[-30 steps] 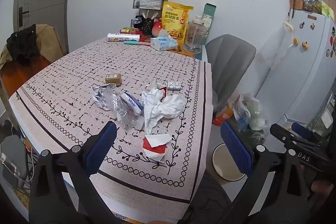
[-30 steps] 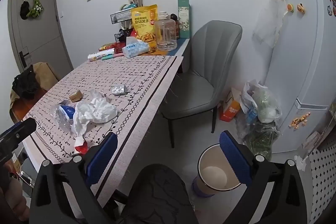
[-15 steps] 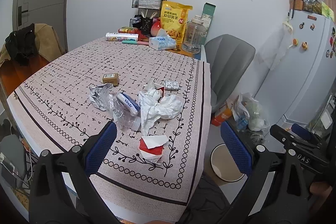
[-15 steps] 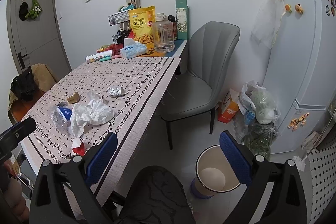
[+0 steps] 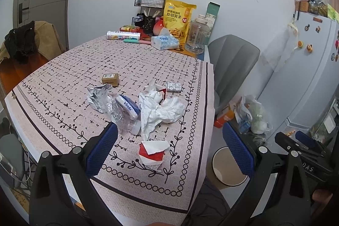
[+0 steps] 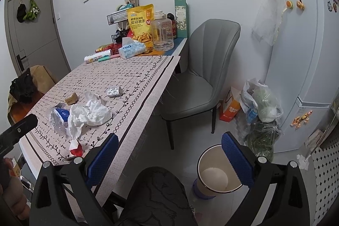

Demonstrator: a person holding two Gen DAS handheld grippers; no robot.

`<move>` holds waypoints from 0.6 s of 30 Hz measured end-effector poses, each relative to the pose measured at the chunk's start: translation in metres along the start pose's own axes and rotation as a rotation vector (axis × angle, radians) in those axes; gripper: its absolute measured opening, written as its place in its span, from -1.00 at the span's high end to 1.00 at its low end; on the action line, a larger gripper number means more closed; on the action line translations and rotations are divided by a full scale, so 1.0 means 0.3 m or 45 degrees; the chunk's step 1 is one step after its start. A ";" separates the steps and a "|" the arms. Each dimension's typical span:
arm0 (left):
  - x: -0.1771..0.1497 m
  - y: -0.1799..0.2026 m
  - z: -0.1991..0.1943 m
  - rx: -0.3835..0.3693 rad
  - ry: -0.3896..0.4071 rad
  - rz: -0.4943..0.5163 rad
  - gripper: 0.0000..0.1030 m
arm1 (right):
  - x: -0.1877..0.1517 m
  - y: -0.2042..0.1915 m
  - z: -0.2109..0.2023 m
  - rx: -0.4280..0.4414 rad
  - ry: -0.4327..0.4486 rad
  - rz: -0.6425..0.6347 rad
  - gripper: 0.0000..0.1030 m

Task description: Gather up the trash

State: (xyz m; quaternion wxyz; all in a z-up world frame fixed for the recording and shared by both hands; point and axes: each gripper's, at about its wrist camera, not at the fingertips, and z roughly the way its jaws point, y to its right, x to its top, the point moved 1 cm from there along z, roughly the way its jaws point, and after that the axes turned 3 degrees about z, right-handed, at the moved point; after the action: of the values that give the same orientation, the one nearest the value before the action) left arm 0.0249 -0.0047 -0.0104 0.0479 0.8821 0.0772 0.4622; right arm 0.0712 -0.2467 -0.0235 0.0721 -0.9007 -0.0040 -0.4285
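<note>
Trash lies on the patterned tablecloth (image 5: 63, 77): a red and white carton (image 5: 153, 154) nearest me, crumpled white tissue (image 5: 161, 109), a clear plastic wrapper with a blue Vinda pack (image 5: 127, 107), crumpled foil (image 5: 96, 94), a small brown box (image 5: 110, 78) and a blister pack (image 5: 174, 86). The open waste bin (image 6: 218, 173) stands on the floor right of the table. My left gripper (image 5: 169, 147) is open and empty, above the table's near edge by the carton. My right gripper (image 6: 169, 158) is open and empty, held over the floor between the table and the bin.
A grey chair (image 6: 201, 69) stands at the table's right side. A tissue box (image 5: 165, 41), a yellow snack bag (image 5: 178, 18), a clear jar (image 5: 198, 35) and a wire rack (image 5: 149, 1) crowd the far end. Bags (image 6: 260, 107) lie by the fridge (image 6: 307, 46).
Both grippers have drifted slightly: the table and trash sit a little further up in the left view. Both stay open and empty.
</note>
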 end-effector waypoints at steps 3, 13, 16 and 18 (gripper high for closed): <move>-0.003 0.002 0.001 0.001 -0.004 0.002 -0.90 | -0.003 -0.005 0.006 0.006 -0.007 -0.005 -0.85; -0.003 -0.002 -0.001 0.004 -0.001 0.002 -0.90 | -0.008 -0.015 0.009 0.008 0.004 -0.001 -0.85; -0.003 -0.001 -0.001 0.004 -0.002 0.001 -0.90 | -0.010 -0.012 0.009 0.008 0.005 0.008 -0.85; -0.003 -0.001 -0.001 0.004 -0.002 0.002 -0.90 | -0.009 -0.015 0.009 -0.001 0.012 0.010 -0.85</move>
State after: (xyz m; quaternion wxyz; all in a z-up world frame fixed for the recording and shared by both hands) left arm 0.0241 -0.0047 -0.0110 0.0462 0.8825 0.0771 0.4616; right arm 0.0711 -0.2419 -0.0267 0.0733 -0.8986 0.0000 -0.4326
